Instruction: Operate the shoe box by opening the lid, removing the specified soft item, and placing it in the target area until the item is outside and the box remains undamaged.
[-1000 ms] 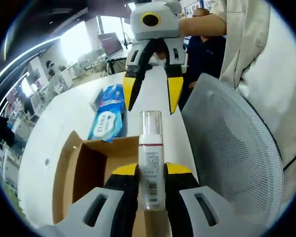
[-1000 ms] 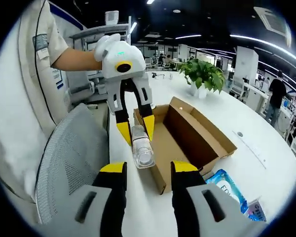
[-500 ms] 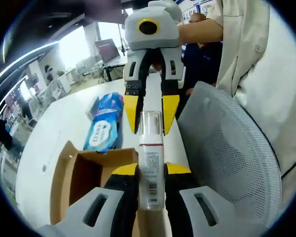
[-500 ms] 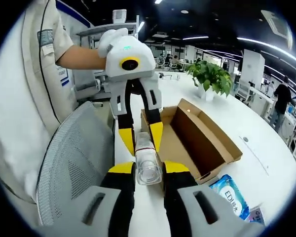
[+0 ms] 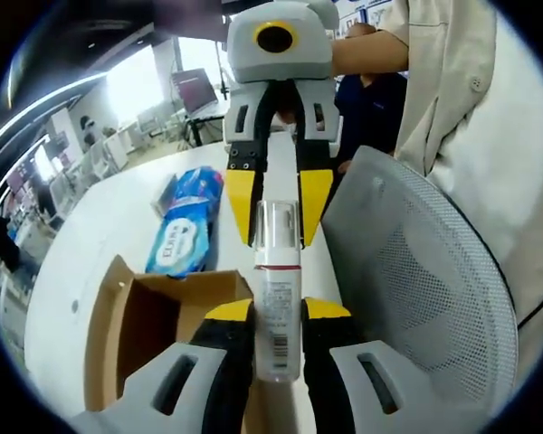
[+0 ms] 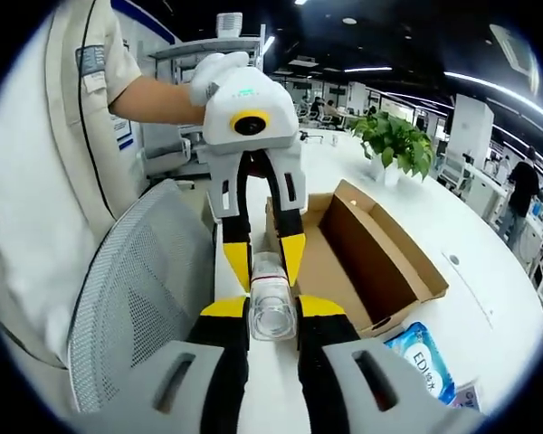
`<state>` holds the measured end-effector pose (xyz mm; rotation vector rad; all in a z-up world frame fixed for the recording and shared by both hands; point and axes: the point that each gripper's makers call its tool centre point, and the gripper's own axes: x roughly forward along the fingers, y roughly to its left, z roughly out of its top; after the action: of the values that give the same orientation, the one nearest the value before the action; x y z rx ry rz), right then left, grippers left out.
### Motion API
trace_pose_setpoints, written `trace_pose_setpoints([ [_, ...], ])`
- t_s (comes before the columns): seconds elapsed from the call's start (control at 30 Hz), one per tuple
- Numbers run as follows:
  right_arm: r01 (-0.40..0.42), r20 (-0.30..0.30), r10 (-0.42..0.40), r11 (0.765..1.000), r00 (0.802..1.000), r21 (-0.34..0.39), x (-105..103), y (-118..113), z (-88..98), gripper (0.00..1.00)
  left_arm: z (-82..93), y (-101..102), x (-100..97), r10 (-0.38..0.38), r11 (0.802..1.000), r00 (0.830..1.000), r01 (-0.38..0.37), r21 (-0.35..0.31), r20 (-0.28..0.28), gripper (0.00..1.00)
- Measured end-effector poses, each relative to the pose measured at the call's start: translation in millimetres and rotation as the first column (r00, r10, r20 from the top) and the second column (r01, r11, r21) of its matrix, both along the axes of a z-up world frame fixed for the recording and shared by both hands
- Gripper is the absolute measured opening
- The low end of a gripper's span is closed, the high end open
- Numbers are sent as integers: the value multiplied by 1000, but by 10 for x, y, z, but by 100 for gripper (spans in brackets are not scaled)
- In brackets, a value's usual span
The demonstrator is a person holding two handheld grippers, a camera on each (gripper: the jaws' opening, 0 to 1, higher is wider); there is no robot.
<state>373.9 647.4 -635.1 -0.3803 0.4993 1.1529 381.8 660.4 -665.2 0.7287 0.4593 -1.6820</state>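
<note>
- The bottle point(image 5: 277, 298) is now caught at both ends: the left gripper point(image 5: 277, 312) has its jaws clamped on the labelled body, and the right gripper point(image 6: 271, 307) has closed its jaws on the clear cap end, which faces the right gripper view as a round disc.
- A second ago the right gripper's jaws stood apart with the bottle well ahead of them; half a second ago they had come up around the cap. They now sit tight against it, so I judge a hand-over from left to right to be under way.
- For the task, this means the item is already out: the shoe box point(image 6: 362, 253) lies open on the white counter point(image 6: 434, 226), with nothing visible inside it and no visible damage, its flaps spread.
- The bottle is held in the air above the counter's near edge, beside the mesh chair back point(image 5: 416, 271) and just off the box's near end.
- The blue tissue pack point(image 5: 179, 237) lies flat on the counter beyond the box. In the right gripper view a similar blue pack sits by the box's far corner. I cannot tell whether this marks the target area.
- Since the earlier frames both views have drawn closer together; the box itself looks unmoved.
- The left jaws have not yet let go.
</note>
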Motion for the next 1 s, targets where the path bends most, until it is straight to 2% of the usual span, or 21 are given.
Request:
trace_pose_setpoints([
  [0.43, -18, 10, 18, 1000, 1000, -22, 58, -38, 70, 15, 48, -41, 63, 37, 999, 999, -37, -29, 0, 19],
  [0.6, -33, 22, 34, 998, 999, -58, 114, -94, 60, 15, 97, -38, 145, 70, 996, 998, -70, -56, 3, 21],
  [0.73, -35, 24, 36, 997, 999, -74, 186, -160, 78, 15, 90, 21, 202, 104, 993, 995, -104, -53, -2, 26],
  [0.87, -35, 27, 38, 994, 999, -103, 267, -258, 98, 15, 121, 91, 286, 170, 982, 985, -172, -82, -29, 29],
  [1.0, -34, 30, 38, 991, 999, -126, 357, -375, 143, 15, 144, 168, 420, 271, 956, 961, -274, -106, -48, 36],
])
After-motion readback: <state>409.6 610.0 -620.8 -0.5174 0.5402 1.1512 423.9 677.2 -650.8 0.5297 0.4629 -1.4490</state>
